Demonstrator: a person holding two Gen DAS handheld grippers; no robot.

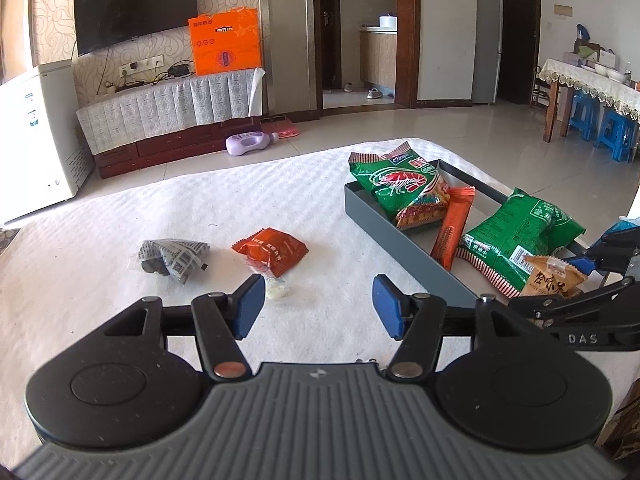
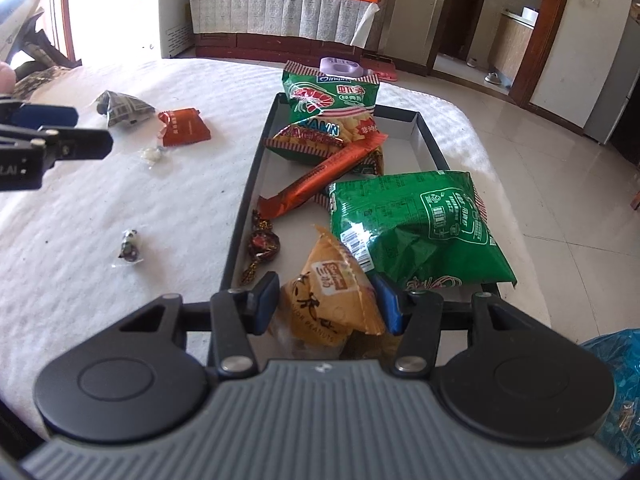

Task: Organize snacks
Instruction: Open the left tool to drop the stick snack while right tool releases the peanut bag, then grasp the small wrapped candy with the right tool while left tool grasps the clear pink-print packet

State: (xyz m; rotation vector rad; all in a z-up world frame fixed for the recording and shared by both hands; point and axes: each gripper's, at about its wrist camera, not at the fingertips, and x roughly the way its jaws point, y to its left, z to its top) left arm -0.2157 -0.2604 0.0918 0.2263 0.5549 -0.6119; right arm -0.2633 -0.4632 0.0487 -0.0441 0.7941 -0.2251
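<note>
My right gripper (image 2: pixel 328 304) is shut on a tan peanut packet (image 2: pixel 332 296) over the near end of the dark grey tray (image 2: pixel 248 184). In the tray lie a green prawn-cracker bag (image 2: pixel 332 112), an orange-red bar (image 2: pixel 320 176), a second green bag (image 2: pixel 416 224) and a foil-wrapped candy (image 2: pixel 262 244). My left gripper (image 1: pixel 320 304) stands open above the white cloth, with nothing between its pads. Just ahead of it lie a red packet (image 1: pixel 270 250), a small white candy (image 1: pixel 276 290) and a grey patterned packet (image 1: pixel 172 256). A small dark candy (image 2: pixel 130 246) lies left of the tray.
The white cloth covers a raised surface whose far edge (image 1: pixel 280 160) drops to a tiled floor. A purple bottle (image 1: pixel 250 143) lies on the floor before the TV cabinet (image 1: pixel 172 120). A white freezer (image 1: pixel 36 132) stands left. A blue bag (image 2: pixel 616 380) sits near right.
</note>
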